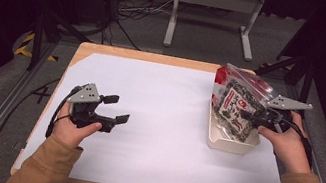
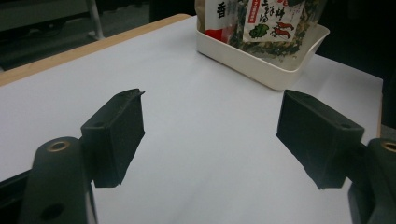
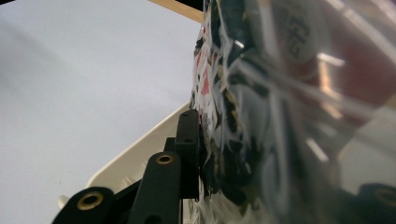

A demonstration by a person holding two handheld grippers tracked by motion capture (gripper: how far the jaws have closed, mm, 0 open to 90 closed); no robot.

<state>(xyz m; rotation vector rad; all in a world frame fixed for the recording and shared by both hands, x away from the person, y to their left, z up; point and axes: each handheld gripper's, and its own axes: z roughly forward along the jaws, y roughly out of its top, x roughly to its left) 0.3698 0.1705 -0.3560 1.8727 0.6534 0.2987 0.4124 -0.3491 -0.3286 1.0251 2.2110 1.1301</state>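
A dark patterned snack bag (image 1: 235, 109) stands tilted in a white tray (image 1: 230, 144) at the table's right, with a clear bag of red contents (image 1: 234, 77) right behind it. My right gripper (image 1: 251, 118) reaches in from the right, shut on the patterned bag. In the right gripper view one black jaw presses flat against the patterned bag (image 3: 224, 116). The other jaw is mostly hidden behind the clear bag (image 3: 327, 70). My left gripper (image 1: 120, 108) rests on the white sheet at the left, open, with nothing between its fingers (image 2: 116, 130).
A white sheet (image 1: 160, 121) covers most of the wooden table (image 1: 107, 50). In the left gripper view the tray (image 2: 261, 70) with its bags (image 2: 271, 23) lies far ahead. Dark floor, cables and a metal stand (image 1: 213, 9) lie beyond the far edge.
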